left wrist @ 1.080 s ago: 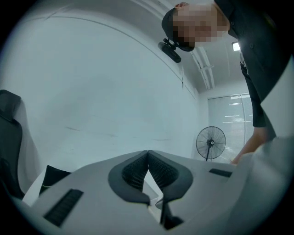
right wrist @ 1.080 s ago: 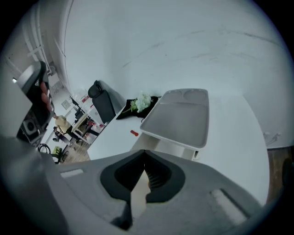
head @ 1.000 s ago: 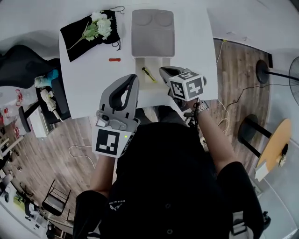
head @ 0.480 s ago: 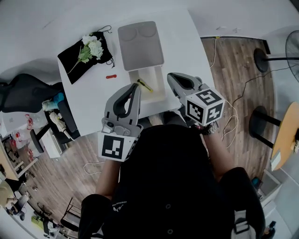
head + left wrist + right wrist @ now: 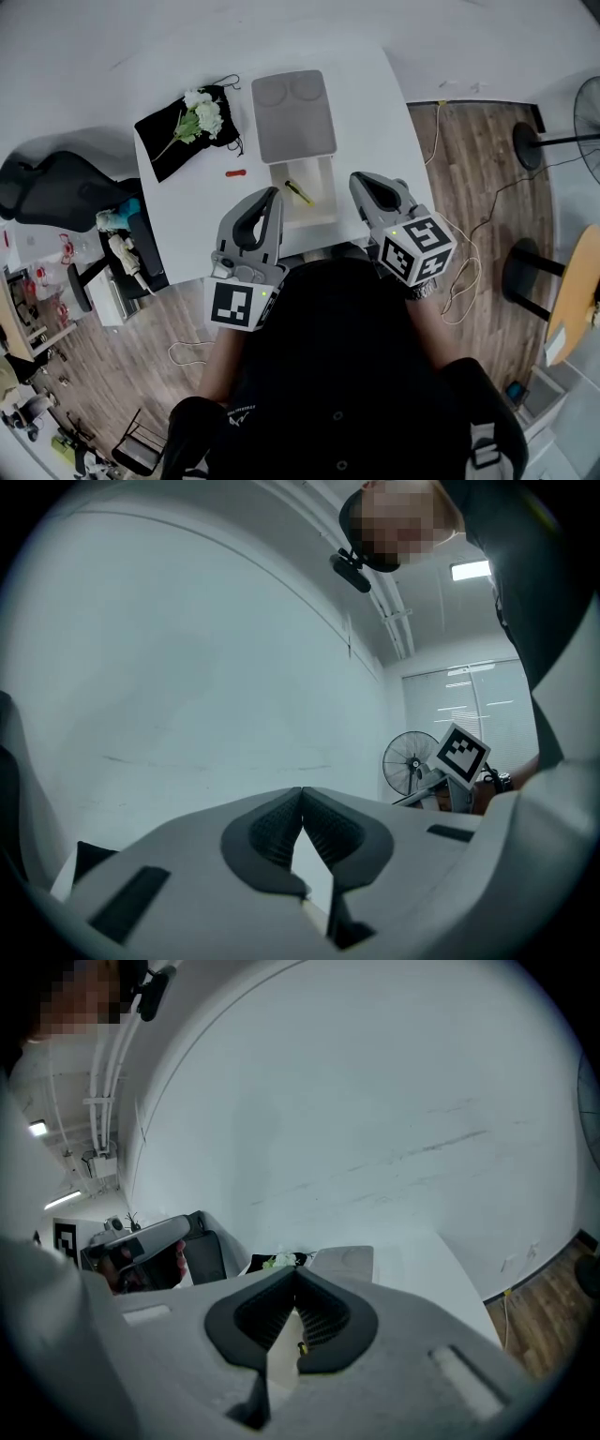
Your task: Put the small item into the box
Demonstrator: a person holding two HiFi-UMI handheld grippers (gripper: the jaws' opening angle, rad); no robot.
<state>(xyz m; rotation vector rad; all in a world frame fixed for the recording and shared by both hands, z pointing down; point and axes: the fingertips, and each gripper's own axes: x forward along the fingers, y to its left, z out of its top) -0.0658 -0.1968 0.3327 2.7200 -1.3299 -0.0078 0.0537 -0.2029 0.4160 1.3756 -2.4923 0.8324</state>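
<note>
In the head view a white counter [image 5: 370, 112] fills the upper middle of the frame. The box [image 5: 319, 212] sits open near the counter's lower edge, with its grey lid [image 5: 292, 114] laid back above it. The item [image 5: 300, 192] (thin, yellow, slanted) lies inside the box, in its upper half. Left of the lid, a black cloth [image 5: 173, 150] carries white flowers [image 5: 204, 112]. A red piece [image 5: 234, 172] lies on the counter between cloth and box.

The left tongs [image 5: 273, 195] hang over the counter's lower edge, just left of the box in the frame. The right tongs [image 5: 360, 181] are just right of it. In the left gripper view the left tongs [image 5: 302, 790] are closed tip to tip with nothing between them, pointing at a bare wall. In the right gripper view the right tongs [image 5: 294, 1272] are likewise closed and empty. The item [image 5: 302, 1347] shows through the gap below their tips, and the lid [image 5: 342, 1258] and flowers [image 5: 278, 1261] show beyond.
</note>
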